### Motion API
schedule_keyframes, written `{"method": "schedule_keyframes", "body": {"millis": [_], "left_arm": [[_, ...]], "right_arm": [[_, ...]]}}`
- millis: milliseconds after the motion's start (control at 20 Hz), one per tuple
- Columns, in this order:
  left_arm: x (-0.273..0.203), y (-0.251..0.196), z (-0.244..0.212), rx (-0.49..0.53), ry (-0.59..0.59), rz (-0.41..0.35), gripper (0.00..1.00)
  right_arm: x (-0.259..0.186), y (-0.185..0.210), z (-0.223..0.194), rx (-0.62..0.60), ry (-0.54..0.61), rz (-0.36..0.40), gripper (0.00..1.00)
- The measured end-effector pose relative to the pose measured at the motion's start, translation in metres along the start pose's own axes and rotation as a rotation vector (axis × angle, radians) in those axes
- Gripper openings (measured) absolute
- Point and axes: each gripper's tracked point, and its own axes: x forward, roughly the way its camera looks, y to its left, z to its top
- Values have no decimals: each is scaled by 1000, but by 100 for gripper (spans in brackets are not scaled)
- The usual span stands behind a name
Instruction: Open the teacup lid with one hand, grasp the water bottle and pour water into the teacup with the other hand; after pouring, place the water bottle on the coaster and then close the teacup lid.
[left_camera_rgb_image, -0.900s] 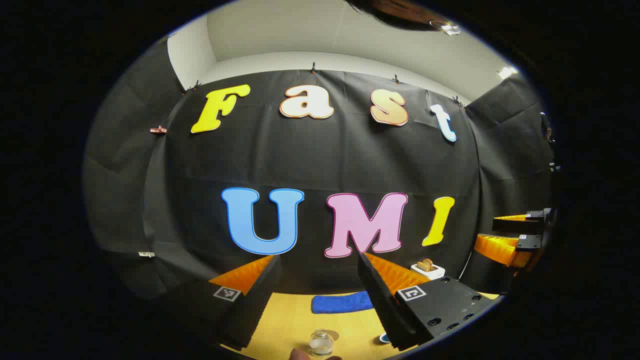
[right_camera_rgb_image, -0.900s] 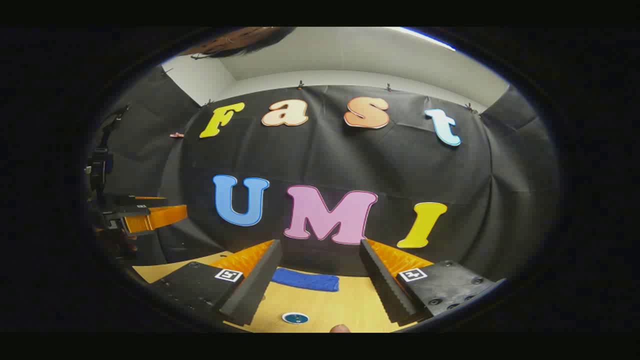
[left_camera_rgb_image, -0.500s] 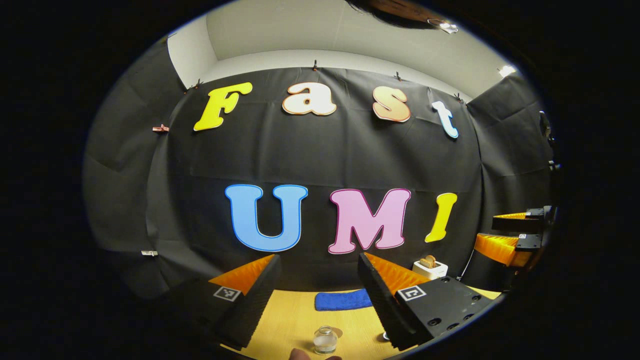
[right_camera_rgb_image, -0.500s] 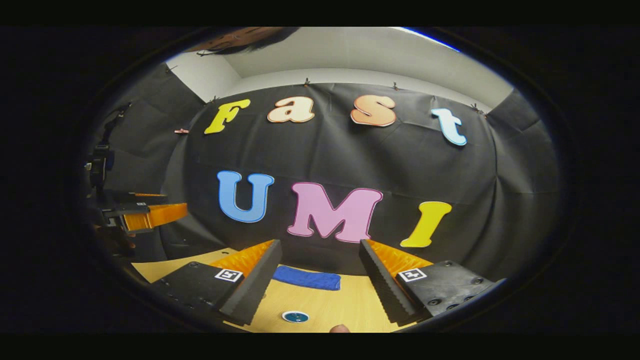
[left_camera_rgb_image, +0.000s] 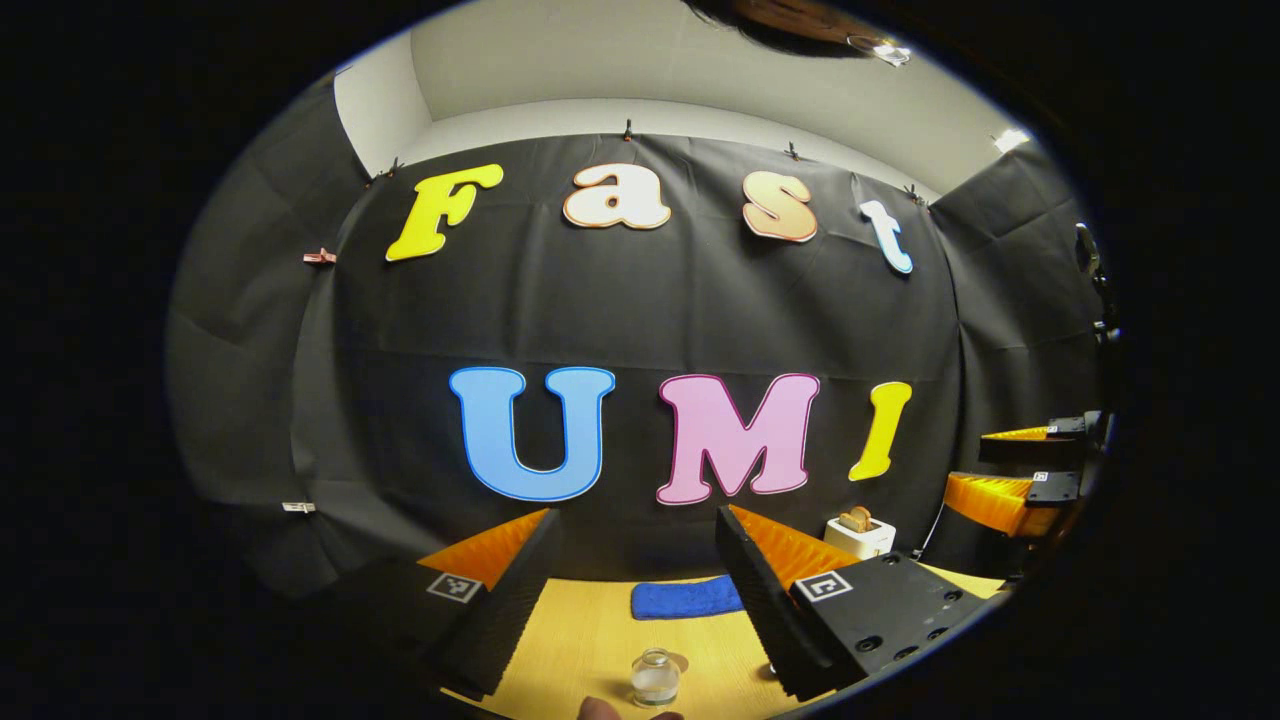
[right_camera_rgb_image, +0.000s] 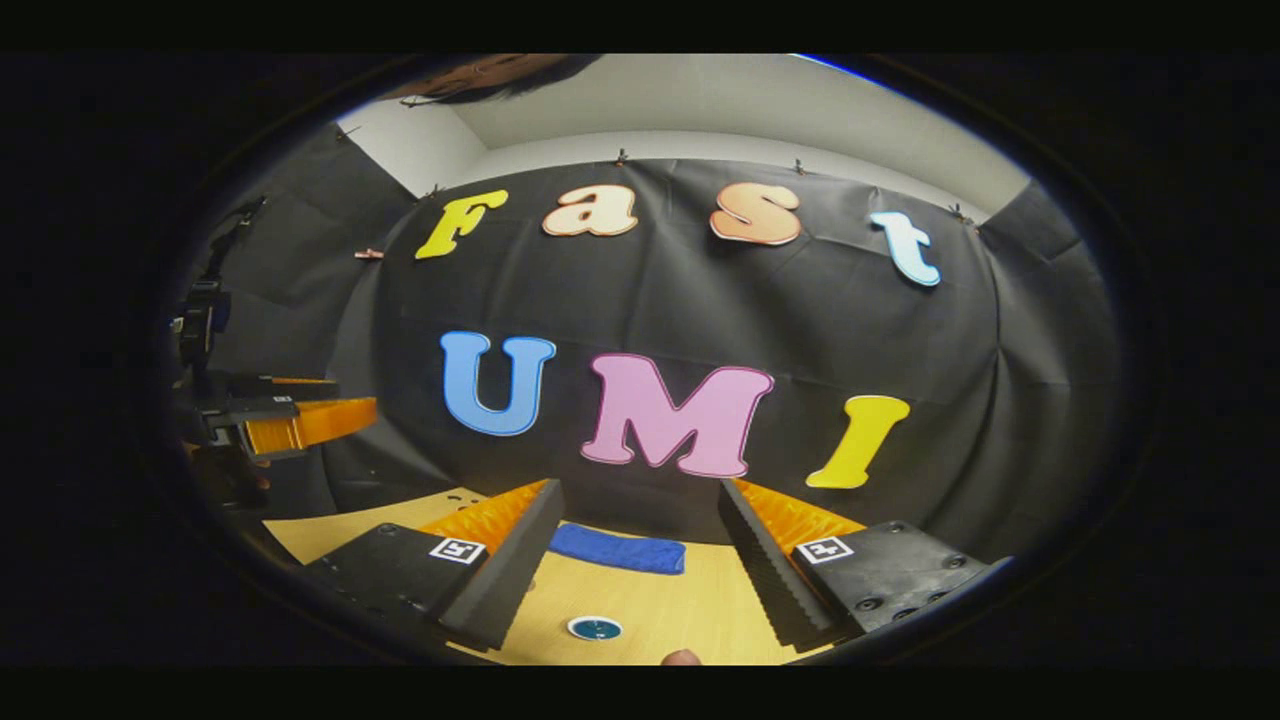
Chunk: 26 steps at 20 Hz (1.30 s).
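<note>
Left gripper (left_camera_rgb_image: 635, 590) held well above the table (left_camera_rgb_image: 590, 640), fingers spread wide, nothing between them. Beyond the tips and low in the left gripper view, stood a small clear glass vessel (left_camera_rgb_image: 654, 678), upright, long axis vertical, narrow neck pointing up; could not tell whether teacup or water bottle, nor whether a lid sat on it. Farther back lay a blue cloth (left_camera_rgb_image: 685, 598), and past that a white toaster (left_camera_rgb_image: 860, 535) against the wall.

Right gripper (right_camera_rgb_image: 640, 575) likewise raised, fingers wide apart, empty. Ahead of its tips sat the round coaster (right_camera_rgb_image: 595, 628), flat on the table, bare, with the blue cloth behind it.

Judged as the start: nothing grasped, nothing poured. Risks from here: a descent from this height onto a small, light glass piece could clip its neck with one finger and tip it over; smooth glass could also slip between the pads if closed off-centre.
</note>
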Motion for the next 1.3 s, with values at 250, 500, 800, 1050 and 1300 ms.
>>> {"method": "schedule_keyframes", "body": {"millis": [250,500,800,1050,1300], "left_arm": [[5,3,-57,-15,36,0,98],[9,4,-130,-13,59,3,98],[8,-9,-226,23,140,-3,98],[2,-14,-282,48,198,6,98],[4,-17,-318,54,236,3,98]], "right_arm": [[7,13,-75,-30,90,13,96],[22,25,-154,14,130,16,96],[33,39,-254,44,204,35,96],[43,40,-319,58,271,43,94],[56,54,-366,51,344,101,77]]}}
